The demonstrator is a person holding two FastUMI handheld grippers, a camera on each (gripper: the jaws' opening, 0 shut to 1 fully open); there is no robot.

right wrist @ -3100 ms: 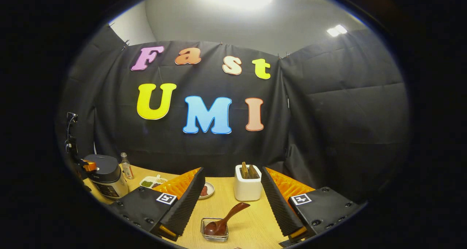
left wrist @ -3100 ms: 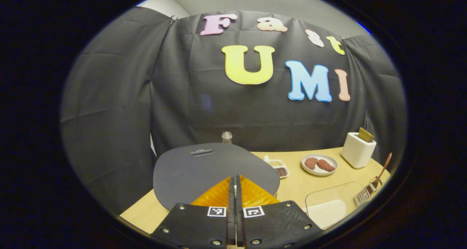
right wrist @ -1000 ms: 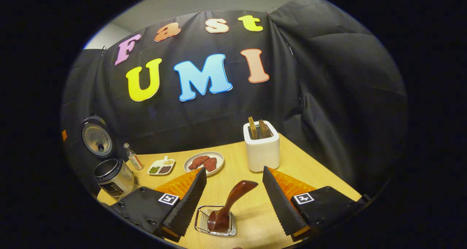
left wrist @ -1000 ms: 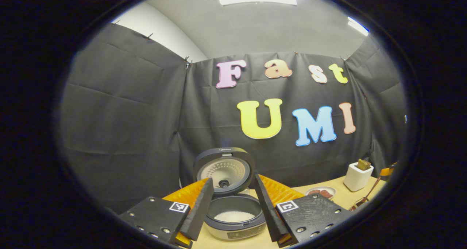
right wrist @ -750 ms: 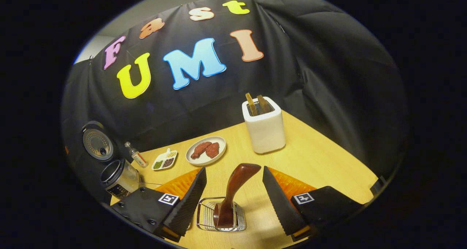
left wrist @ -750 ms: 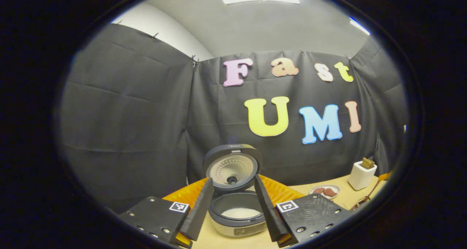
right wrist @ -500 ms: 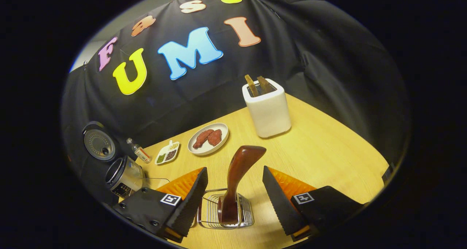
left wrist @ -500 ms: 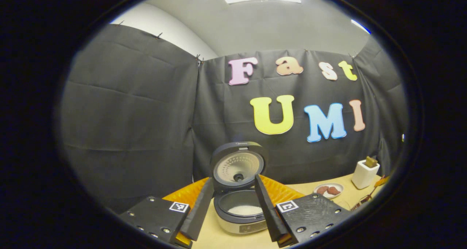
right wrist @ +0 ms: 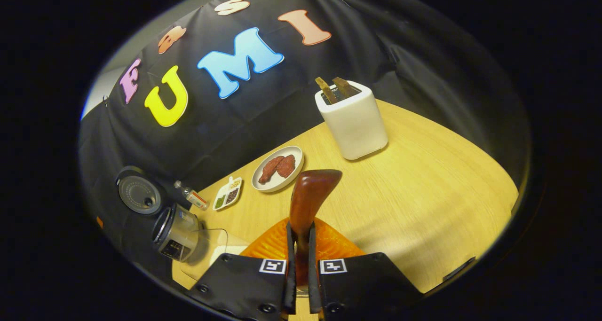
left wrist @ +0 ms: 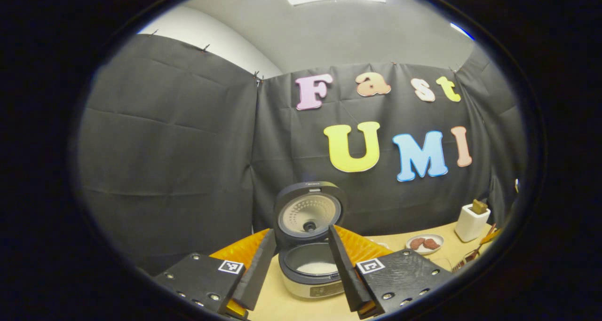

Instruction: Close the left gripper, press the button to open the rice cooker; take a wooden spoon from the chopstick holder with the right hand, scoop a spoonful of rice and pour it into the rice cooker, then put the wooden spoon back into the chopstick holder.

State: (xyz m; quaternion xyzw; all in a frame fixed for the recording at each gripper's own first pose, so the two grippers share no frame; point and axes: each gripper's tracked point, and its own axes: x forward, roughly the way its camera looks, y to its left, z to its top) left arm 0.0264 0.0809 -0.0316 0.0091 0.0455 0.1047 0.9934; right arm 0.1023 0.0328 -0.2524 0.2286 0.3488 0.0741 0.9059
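Now the right gripper [right wrist: 301, 260] has its two fingers pressed against the handle of the wooden spoon [right wrist: 308, 203], one on each side, low at 6 o'clock in the right gripper view; the dark reddish handle rises between them and its broad end tips toward 1 o'clock over the wooden table [right wrist: 423, 180]. The chopstick holder is hidden behind the fingers, so whether the spoon's bowl sits inside it cannot be told. Toward 12 o'clock from the spoon lies a white plate [right wrist: 278, 168] with two reddish-brown pieces on it, and at 1 o'clock stands a white toaster [right wrist: 353, 121] with two slices sticking up from its slots. At 9 o'clock the rice cooker [right wrist: 176, 231] stands with its lid [right wrist: 138, 191] raised; near it are a small bottle [right wrist: 190, 196] and a divided dish [right wrist: 228, 194] of grains. Just right of the cooker sits a clear container [right wrist: 216, 246] with white rice. In the left gripper view the left gripper [left wrist: 296, 274] holds its fingers spread apart, gripping nothing, and the rice cooker [left wrist: 310, 271] shows between them at 6 o'clock, its lid [left wrist: 308, 213] upright and a white layer in its pot. Far off at 4 o'clock are the plate [left wrist: 424, 242] and the toaster [left wrist: 471, 221].
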